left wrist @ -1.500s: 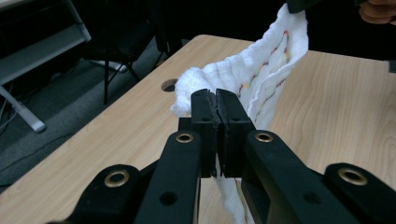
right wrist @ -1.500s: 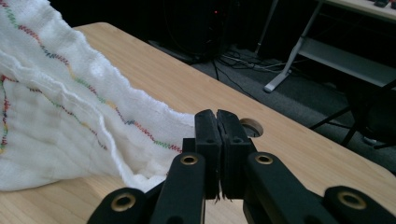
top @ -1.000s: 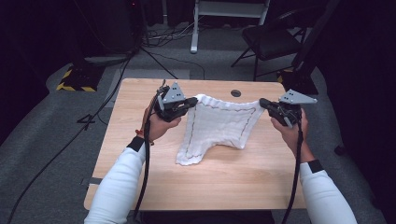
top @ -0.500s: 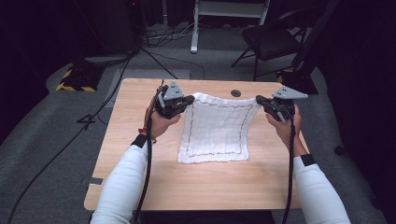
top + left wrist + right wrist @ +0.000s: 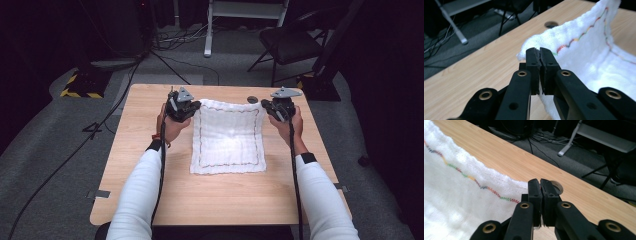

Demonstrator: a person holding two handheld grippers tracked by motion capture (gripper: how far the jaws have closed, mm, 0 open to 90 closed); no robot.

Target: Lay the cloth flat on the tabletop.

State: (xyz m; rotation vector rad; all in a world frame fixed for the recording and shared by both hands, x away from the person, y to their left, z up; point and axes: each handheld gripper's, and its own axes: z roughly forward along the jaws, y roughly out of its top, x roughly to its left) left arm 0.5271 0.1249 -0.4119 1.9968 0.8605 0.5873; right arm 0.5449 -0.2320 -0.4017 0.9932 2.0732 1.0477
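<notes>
A white square cloth [image 5: 227,137] with a coloured zigzag seam lies spread on the wooden table [image 5: 150,165], its two far corners lifted a little. My left gripper [image 5: 198,104] is shut on the far left corner, and in the left gripper view the pads [image 5: 539,51] pinch the cloth [image 5: 584,57] edge. My right gripper [image 5: 264,104] is shut on the far right corner. In the right gripper view its jaws [image 5: 540,182] have just been opening slightly, with the cloth [image 5: 461,195] still caught between them.
A round cable hole [image 5: 252,100] sits in the table just beyond the cloth's far edge, close to the right gripper [image 5: 557,186]. On the floor behind stand a black chair [image 5: 292,45], a white frame [image 5: 240,10] and cables.
Both hands moved toward the far edge and down. The cloth, which hung bunched with one side draped, is now stretched out and lying flat on the table.
</notes>
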